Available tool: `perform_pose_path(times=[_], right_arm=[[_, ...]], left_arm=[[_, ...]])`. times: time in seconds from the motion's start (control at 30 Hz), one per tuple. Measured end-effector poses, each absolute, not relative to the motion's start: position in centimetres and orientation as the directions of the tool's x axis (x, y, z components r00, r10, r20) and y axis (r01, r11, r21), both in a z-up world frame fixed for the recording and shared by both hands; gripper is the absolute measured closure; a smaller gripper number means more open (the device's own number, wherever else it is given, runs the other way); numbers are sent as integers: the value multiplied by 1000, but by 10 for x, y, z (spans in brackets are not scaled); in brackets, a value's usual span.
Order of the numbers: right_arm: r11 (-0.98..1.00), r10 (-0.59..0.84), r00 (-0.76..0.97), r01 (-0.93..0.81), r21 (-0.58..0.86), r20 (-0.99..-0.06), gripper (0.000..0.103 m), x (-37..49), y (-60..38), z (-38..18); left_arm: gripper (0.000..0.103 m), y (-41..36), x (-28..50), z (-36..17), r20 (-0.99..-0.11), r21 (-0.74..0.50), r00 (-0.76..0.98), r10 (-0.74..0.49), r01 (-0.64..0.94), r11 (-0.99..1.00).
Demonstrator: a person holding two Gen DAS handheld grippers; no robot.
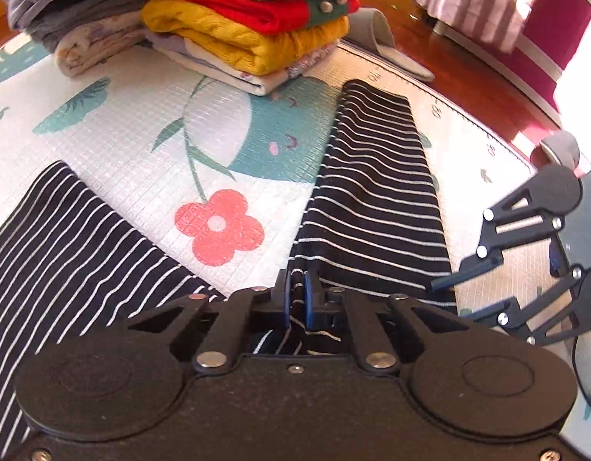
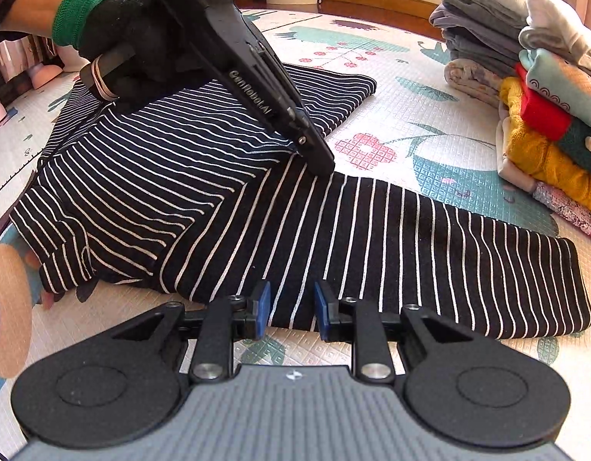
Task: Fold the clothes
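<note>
While the striped shirt (image 2: 226, 207) lies on the mat (image 2: 441, 153), we log: left gripper (image 1: 296, 299) pinching its fabric; right gripper (image 2: 291, 309) spread at the sleeve edge; folded stack (image 2: 545, 115) nearby.

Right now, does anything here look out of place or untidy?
Only the striped shirt: it lies unfolded and creased on the mat, one sleeve stretched out. The folded stacks beside it look neat.
</note>
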State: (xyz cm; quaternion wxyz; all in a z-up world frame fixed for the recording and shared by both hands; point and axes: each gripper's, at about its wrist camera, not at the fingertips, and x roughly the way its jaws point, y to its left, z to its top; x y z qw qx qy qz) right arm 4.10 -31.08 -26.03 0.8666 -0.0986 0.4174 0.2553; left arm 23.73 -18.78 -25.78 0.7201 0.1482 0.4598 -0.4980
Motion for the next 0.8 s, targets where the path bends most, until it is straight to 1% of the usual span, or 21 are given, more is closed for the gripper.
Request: perform_pose_path(times=[0.1, 0.27, 0.37, 0.47, 0.57, 0.63, 0.67, 0.73, 0.77, 0.8], right_arm=[[854, 355, 519, -519, 43, -777, 77, 39, -311, -260], [851, 350, 519, -524, 34, -779, 77, 37, -311, -259], [849, 345, 515, -528, 27, -784, 77, 37, -310, -259], [849, 337, 509, -527, 23, -792, 77, 36, -309, -257], [844, 356, 479, -534, 56, -802, 76, 39, -313, -252], [850, 353, 508, -525, 43, -786, 77, 43, -318, -246], [856, 348, 531, -517, 30, -773, 76, 46, -321, -242], [873, 323, 574, -489, 2, -752, 74, 59, -328, -240], [886, 304, 594, -464, -9, -745, 70, 68, -334, -243], [903, 278, 611, -430, -16, -741, 68, 79, -342, -247]], left_arm=[[103, -180, 245, -256, -784, -325, 68, -617, 802, 501], [103, -173, 236, -247, -768, -337, 41, -640, 823, 458], [103, -176, 235, -252, -777, -307, 86, -624, 814, 494], [103, -168, 240, -244, -745, -303, 157, -649, 786, 539], [103, -164, 229, -231, -718, -291, 134, -683, 833, 470], [103, -169, 213, -231, -723, -291, 64, -688, 875, 388], [103, -174, 203, -236, -737, -269, 50, -674, 894, 359], [103, -185, 194, -251, -780, -211, 86, -619, 896, 390], [103, -190, 190, -260, -800, -180, 106, -590, 896, 406], [102, -190, 190, -264, -782, -196, 119, -612, 885, 423]])
